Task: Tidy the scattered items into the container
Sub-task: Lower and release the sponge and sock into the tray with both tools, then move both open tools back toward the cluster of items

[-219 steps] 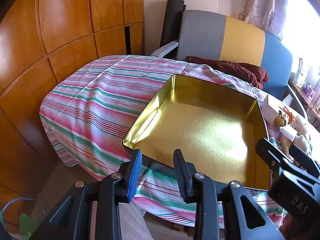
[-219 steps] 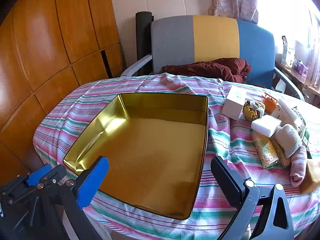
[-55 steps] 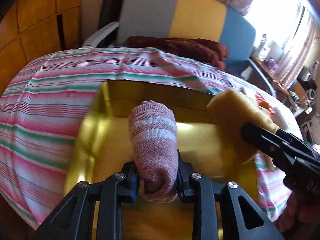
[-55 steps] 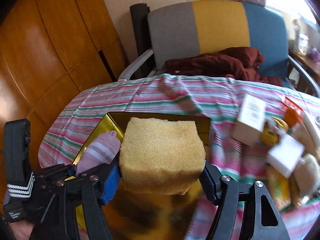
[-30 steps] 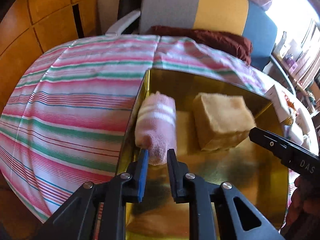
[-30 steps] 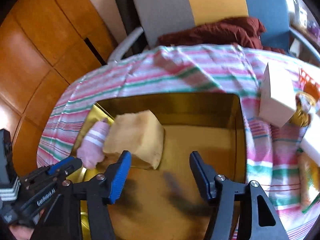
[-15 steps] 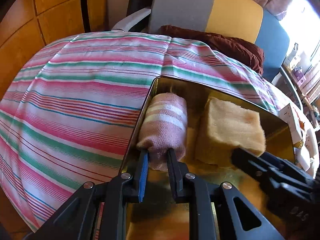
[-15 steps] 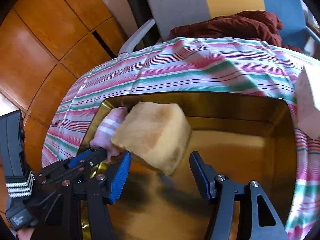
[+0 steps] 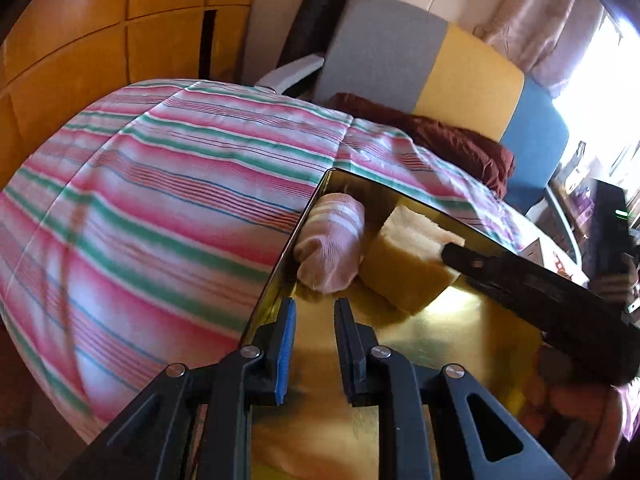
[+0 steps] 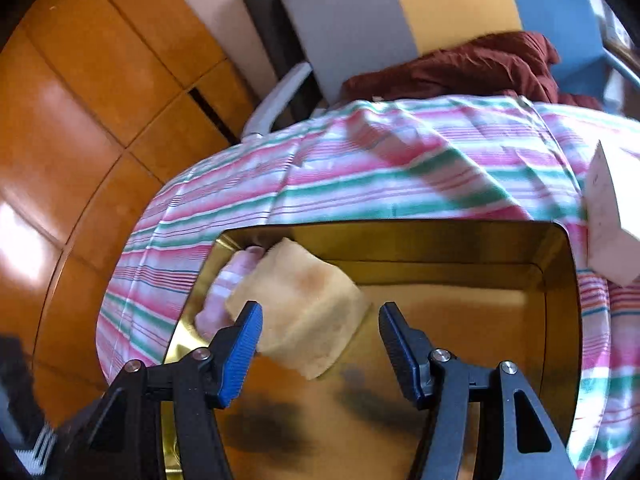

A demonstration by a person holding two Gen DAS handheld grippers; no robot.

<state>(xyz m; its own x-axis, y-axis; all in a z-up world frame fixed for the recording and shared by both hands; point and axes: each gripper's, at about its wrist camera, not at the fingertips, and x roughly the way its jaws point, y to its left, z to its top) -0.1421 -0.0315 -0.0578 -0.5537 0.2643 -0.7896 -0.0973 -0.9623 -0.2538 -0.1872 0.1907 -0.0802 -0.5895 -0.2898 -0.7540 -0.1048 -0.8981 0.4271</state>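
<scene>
The left tongs (image 9: 314, 312) sit nearly closed and empty, just short of the pink sock (image 9: 332, 248) by the gold tin's (image 10: 560, 320) left wall; the right tongs (image 10: 320, 320) are closing with nothing pinched, the yellow sponge (image 10: 304, 312) beyond them, bare floor rightward
</scene>
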